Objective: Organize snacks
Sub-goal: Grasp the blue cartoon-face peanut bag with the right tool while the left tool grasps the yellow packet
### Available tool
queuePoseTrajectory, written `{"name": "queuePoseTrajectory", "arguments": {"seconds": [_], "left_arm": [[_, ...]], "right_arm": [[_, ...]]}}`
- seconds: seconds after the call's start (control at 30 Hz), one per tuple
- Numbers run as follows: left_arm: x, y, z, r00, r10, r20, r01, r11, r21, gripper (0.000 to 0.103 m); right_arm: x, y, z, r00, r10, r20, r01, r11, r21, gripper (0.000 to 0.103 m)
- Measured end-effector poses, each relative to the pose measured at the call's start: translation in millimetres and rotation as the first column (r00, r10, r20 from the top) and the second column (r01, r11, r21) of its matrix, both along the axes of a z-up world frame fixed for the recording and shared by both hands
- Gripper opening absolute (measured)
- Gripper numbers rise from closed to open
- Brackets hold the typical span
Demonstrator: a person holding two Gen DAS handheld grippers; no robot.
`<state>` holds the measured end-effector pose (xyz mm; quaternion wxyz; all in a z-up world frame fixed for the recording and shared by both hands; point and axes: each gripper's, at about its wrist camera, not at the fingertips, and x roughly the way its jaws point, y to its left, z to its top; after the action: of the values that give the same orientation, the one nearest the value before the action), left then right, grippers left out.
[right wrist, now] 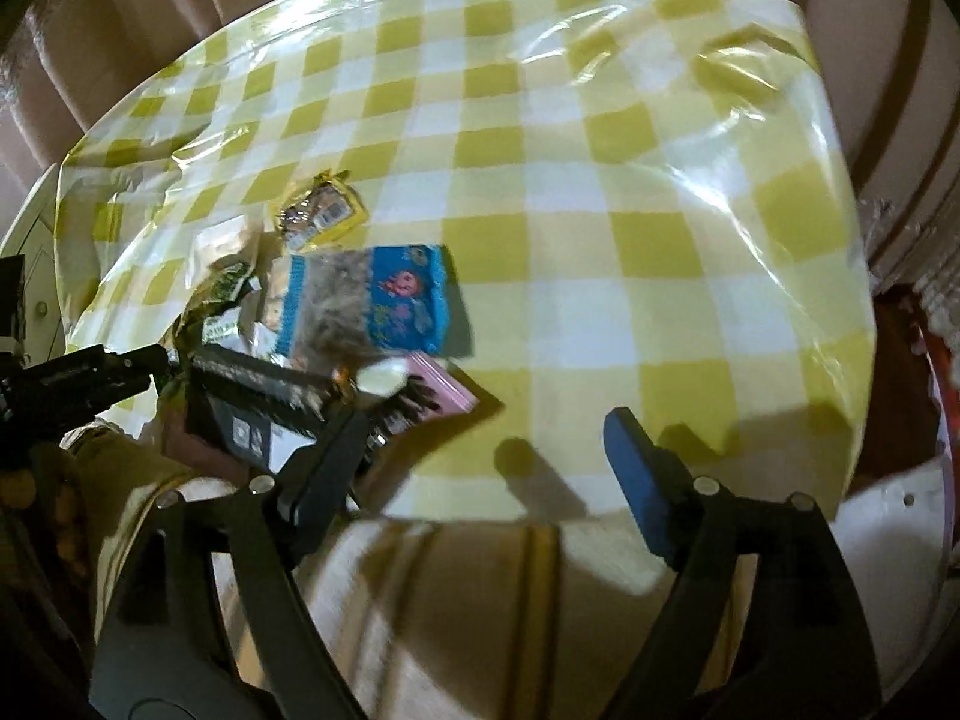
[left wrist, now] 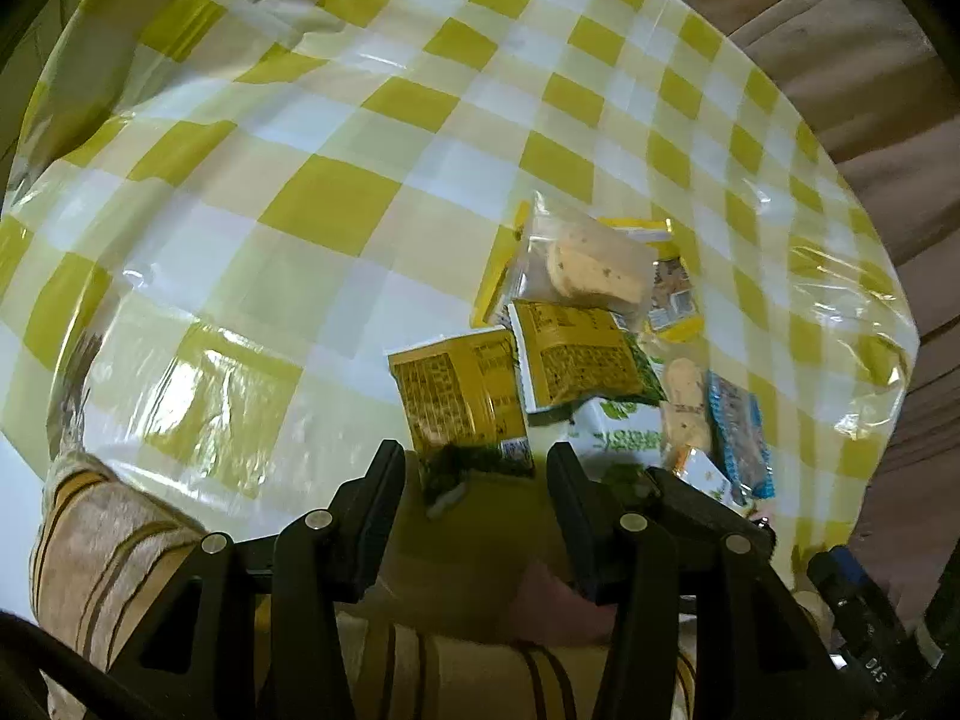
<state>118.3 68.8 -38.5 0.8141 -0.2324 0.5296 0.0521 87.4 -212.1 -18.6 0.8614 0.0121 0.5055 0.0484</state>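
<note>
A pile of snack packets lies on the yellow-checked tablecloth [left wrist: 324, 204]. In the left wrist view my left gripper [left wrist: 474, 462] is open, its fingers either side of the lower end of a yellow-and-green packet [left wrist: 462, 396]. Beside it lie a second yellow packet [left wrist: 576, 360], a clear cookie bag [left wrist: 594, 264], a white-green packet [left wrist: 624, 426] and a blue packet [left wrist: 741, 426]. In the right wrist view my right gripper [right wrist: 486, 426] is open and empty over the near table edge, right of the blue packet [right wrist: 384, 300] and a pink packet [right wrist: 432, 390]. The left gripper [right wrist: 90, 384] shows at the left.
A small yellow packet [right wrist: 324, 210] lies behind the pile. A striped beige cloth [right wrist: 456, 588] hangs below the near edge. Brown curtains [left wrist: 840, 60] stand behind the table. The tablecloth [right wrist: 630, 192] stretches bare to the right of the pile.
</note>
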Motion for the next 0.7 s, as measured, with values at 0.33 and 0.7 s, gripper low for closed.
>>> {"name": "queuePoseTrajectory", "arguments": {"seconds": [0.33, 0.7], "left_arm": [[23, -14, -8, 0.998, -0.047, -0.031, 0.05, 0.994, 0.097, 0.05], [24, -18, -8, 0.997, -0.074, -0.011, 0.074, 0.992, 0.098, 0.025]], "right_arm": [[32, 32, -14, 0.996, 0.086, -0.024, -0.086, 0.996, 0.012, 0.09], [70, 60, -32, 0.99, 0.116, -0.079, -0.114, 0.993, 0.032, 0.091]]}}
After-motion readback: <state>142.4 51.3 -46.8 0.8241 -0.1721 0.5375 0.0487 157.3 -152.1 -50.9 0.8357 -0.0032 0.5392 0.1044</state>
